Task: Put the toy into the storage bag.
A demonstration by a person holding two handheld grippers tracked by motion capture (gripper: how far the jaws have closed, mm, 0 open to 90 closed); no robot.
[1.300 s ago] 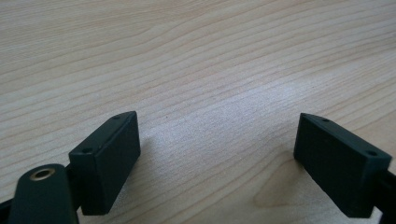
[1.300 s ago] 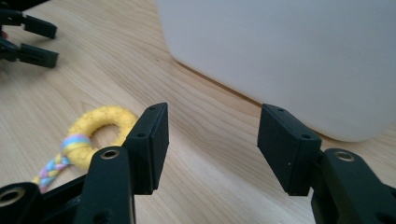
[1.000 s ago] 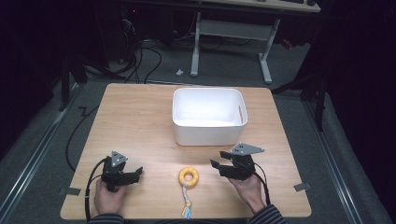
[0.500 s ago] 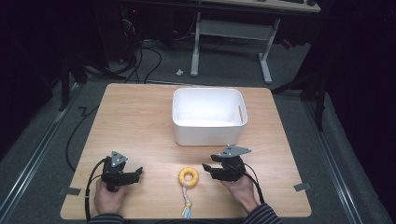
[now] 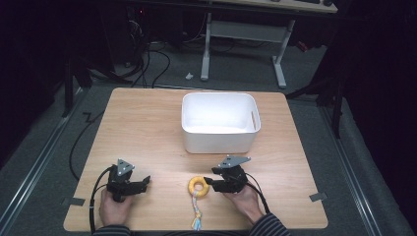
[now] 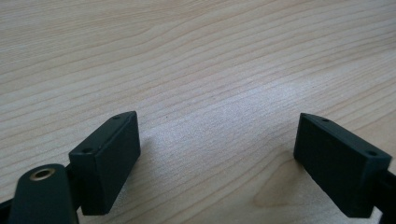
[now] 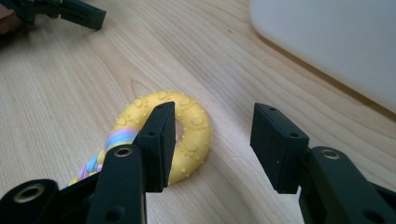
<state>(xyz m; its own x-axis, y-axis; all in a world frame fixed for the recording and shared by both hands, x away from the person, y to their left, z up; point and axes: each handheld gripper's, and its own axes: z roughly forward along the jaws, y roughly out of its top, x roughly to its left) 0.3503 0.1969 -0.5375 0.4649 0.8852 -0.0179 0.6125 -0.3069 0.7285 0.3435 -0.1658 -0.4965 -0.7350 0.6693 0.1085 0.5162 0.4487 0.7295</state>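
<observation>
Near the bottom middle of the high view, the ring (image 5: 199, 185) lies flat on the surface (image 5: 147, 128), rope tail trailing down-frame. Right gripper (image 5: 210, 184) has just been closing, jaws part-open, one already over the ring's hole, nothing pinched yet. I'd straddle the near rim squarely before squeezing. Left gripper (image 5: 143, 183) rests open at lower left.
</observation>
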